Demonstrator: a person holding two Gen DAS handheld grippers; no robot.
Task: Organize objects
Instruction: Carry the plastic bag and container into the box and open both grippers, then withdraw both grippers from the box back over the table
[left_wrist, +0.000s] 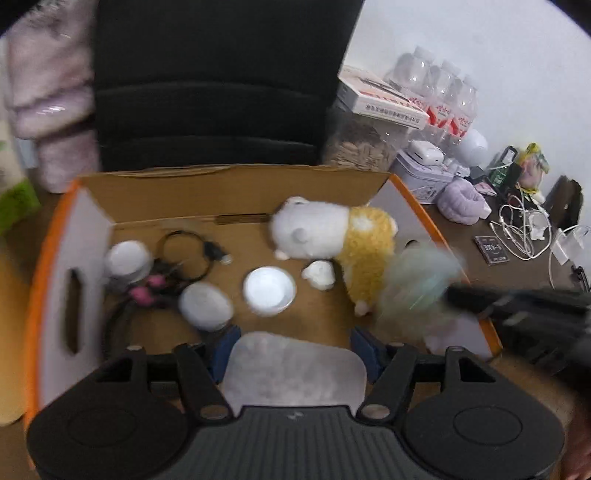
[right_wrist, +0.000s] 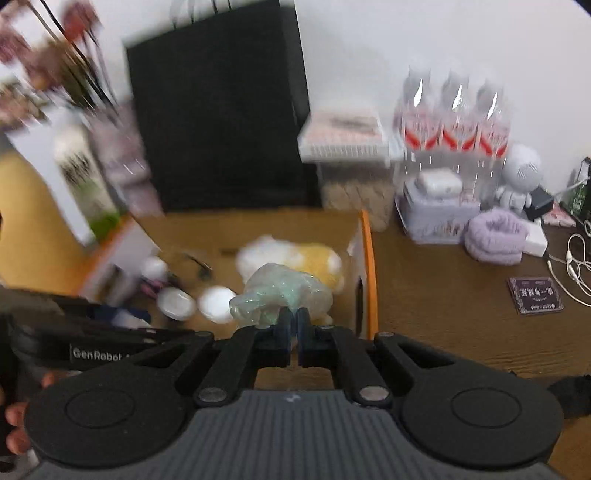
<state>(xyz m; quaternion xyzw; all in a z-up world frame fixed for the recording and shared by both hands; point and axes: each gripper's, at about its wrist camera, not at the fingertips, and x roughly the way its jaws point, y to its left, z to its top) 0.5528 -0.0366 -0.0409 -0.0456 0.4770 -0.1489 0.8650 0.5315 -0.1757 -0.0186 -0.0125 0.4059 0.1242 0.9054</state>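
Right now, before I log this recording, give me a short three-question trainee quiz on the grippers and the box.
1. True or false: the right gripper is shut on the crinkled clear plastic bag.
2. The white-and-yellow plush toy lies: A in the orange-edged cardboard box; B on the brown table; C inside the black bag.
3. Which gripper holds the pale rounded pack?
Key: 1 true; 2 A; 3 the left gripper.

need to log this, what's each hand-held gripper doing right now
Left hand-held gripper: closed on a pale, flat, rounded object.
Right hand-held gripper: shut, pinching a crumpled clear plastic bag.
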